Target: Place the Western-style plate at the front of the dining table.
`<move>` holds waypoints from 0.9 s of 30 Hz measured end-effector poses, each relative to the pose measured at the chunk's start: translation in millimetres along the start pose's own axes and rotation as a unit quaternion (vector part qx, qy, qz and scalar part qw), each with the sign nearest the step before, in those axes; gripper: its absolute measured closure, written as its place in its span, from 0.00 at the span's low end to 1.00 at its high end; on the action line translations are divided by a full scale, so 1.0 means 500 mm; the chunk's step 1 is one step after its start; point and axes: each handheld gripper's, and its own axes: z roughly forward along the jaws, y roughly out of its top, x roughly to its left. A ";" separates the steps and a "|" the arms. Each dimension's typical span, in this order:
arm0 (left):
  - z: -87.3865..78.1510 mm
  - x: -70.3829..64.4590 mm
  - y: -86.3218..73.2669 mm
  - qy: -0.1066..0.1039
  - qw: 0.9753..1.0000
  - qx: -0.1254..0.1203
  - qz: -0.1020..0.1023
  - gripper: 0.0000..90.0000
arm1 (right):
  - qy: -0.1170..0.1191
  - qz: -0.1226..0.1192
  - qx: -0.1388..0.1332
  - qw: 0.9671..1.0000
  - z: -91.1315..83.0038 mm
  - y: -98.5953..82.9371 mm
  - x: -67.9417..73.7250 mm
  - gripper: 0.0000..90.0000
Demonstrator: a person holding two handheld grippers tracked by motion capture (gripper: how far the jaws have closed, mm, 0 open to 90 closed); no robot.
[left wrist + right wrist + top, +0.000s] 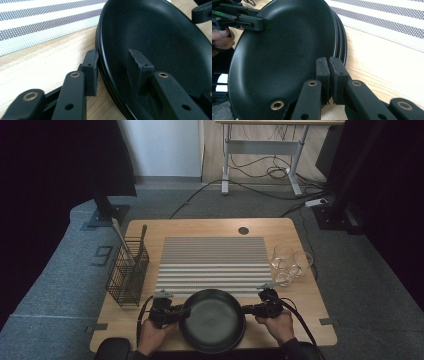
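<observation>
Flat on the table, black pan [213, 320] faces up, handle unseen

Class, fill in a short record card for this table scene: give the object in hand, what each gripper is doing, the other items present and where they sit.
Object in hand: black pan, at the near edge of the wooden table
Left gripper: jaws astride the pan's left rim, one inside, one outside, a gap showing
Right gripper: jaws pinched shut on the pan's right rim
Striped mat: table centre, behind the pan
Wire basket: left side, holding utensils
Glasses: right side, beside the mat
</observation>
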 end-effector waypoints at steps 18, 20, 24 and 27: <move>0.000 0.004 0.000 -0.003 1.000 -0.006 -0.016 0.69 | -0.020 -0.018 0.003 1.000 0.026 0.018 0.008 0.91; -0.002 0.007 0.000 -0.006 1.000 -0.005 -0.018 0.71 | -0.015 -0.017 -0.003 1.000 0.018 0.018 0.006 0.96; -0.002 0.007 -0.002 -0.007 1.000 -0.008 -0.018 0.71 | 0.008 -0.015 0.009 1.000 0.008 0.010 0.011 0.99; -0.003 0.006 -0.003 -0.005 1.000 -0.008 -0.015 0.71 | 0.018 -0.006 0.009 1.000 0.010 0.004 0.011 0.99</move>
